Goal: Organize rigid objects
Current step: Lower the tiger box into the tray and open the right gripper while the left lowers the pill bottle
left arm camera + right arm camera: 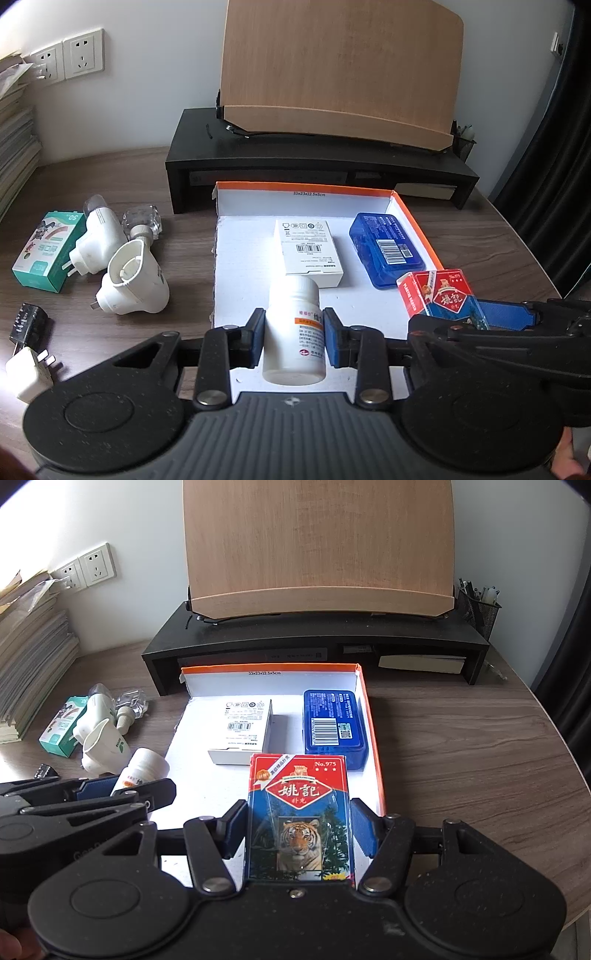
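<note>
Blue-padded left tongs (294, 334) pinched a white pill bottle (293, 328) by its sides, the bottle held over the near part of the white box floor; the right tongs (298, 829) pinched a pack of playing cards (300, 818) flat between their pads, over the near right part of the same floor. Both loads looked carried rather than set down, so the step in hand seemed to be placing two items at once into the orange-rimmed box (371, 716). Further in, a white carton (242, 729) and a blue case (334, 723) already lay side by side toward the back wall. The next move would call for lowering each item onto bare floor in front of those two, keeping the two tongs from crowding each other, since they sat close together. The cards had the orange right wall just beside them, so little room lay on that side; the bottle had open floor to its left. Outside the box on the surface, white plug adapters (129, 278), a green carton (46, 254) and small chargers (29, 350) waited well apart on the left
</note>
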A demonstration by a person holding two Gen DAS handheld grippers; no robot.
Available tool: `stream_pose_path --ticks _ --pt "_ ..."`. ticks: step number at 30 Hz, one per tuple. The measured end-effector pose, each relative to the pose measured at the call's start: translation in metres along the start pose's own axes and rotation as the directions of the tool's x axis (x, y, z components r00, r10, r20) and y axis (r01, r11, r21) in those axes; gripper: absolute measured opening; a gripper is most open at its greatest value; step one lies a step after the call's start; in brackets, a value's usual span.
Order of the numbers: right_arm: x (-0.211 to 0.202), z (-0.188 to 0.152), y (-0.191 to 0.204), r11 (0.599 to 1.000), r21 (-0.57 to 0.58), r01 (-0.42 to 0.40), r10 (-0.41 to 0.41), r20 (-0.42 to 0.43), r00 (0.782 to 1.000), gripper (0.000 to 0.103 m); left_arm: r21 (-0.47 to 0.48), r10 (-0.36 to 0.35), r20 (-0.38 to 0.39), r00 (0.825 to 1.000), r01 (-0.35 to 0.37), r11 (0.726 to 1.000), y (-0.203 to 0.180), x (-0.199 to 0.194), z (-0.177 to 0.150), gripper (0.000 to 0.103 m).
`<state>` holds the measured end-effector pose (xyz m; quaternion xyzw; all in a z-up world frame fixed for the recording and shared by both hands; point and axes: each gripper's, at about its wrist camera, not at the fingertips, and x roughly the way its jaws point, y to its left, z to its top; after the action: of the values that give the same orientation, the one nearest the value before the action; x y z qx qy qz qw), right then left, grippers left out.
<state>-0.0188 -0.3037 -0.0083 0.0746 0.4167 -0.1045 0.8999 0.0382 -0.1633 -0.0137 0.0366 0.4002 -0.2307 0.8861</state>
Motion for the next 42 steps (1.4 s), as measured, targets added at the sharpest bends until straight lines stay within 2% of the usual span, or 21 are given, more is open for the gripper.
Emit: stream_pose_path --ticks 42 --pt "0.031 0.010 -0.009 1.000 0.014 0.022 -0.021 -0.051 0.998 0.072 -0.008 -0.034 -0.058 0.998 0.033 0.999 0.001 0.035 0.007 0.033"
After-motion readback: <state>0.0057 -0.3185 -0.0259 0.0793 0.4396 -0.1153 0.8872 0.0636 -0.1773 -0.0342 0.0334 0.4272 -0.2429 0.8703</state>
